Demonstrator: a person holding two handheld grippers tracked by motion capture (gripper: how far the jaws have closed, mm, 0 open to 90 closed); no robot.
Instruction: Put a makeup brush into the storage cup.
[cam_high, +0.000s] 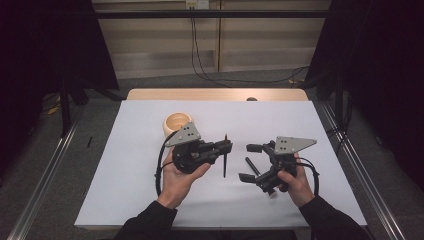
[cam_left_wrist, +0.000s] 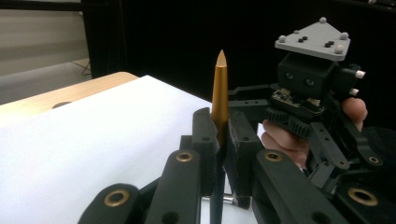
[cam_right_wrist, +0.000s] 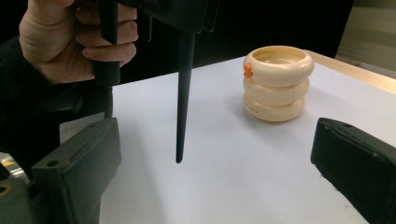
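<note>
Above the white table sheet (cam_high: 125, 190), your left gripper (cam_high: 226, 146) clamps the slim black gold-tipped stick (cam_high: 225, 160) upright; your right gripper (cam_high: 250, 162) stands apart, empty. Lower the stick vertically toward the cream ringed holder (cam_high: 177, 123).

A wooden table (cam_high: 215, 94) is carrying a white sheet (cam_high: 130, 165) that is covering nearly all of its top, leaving a bare wooden strip along the far edge. A cream ringed holder (cam_high: 177, 123) is standing upright on the sheet's far left part.
</note>
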